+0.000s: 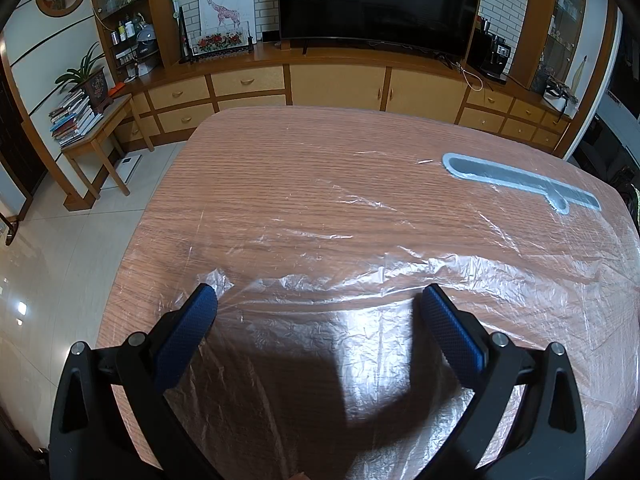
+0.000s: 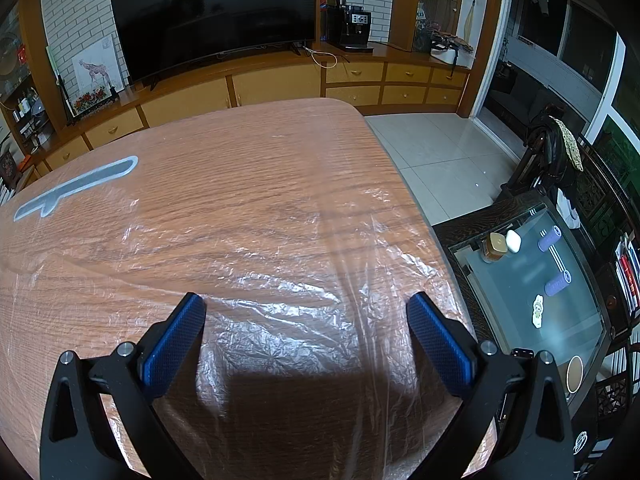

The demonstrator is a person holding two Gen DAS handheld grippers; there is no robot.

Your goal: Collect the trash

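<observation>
Two grippers hang over the near end of the wooden table [image 1: 248, 168], and both stand wide apart with nothing between their blue pads. The trash here looks to be the clear plastic sheet [image 1: 360, 264] lying crumpled across the tabletop; no other litter shows on it. From the left gripper [image 1: 320, 300] the film spreads from about ten o'clock round to three, with a loose puckered corner [image 1: 218, 280] just off the left pad [image 1: 188, 340]. From the right gripper [image 2: 306, 312] the sheet [image 2: 304, 292] runs ahead at twelve and drapes over the table edge toward three o'clock. A grey recessed slot [image 1: 520, 180] sits under the film at about one o'clock in the left view, well clear of both tools. To my eye the step is a first pinch on the film, and the raised wrinkles are the place to go: a flat stretch would probably slip out. Closing on a ridge, then drawing inward to bunch the sheet, should gather it better than lifting straight up.
</observation>
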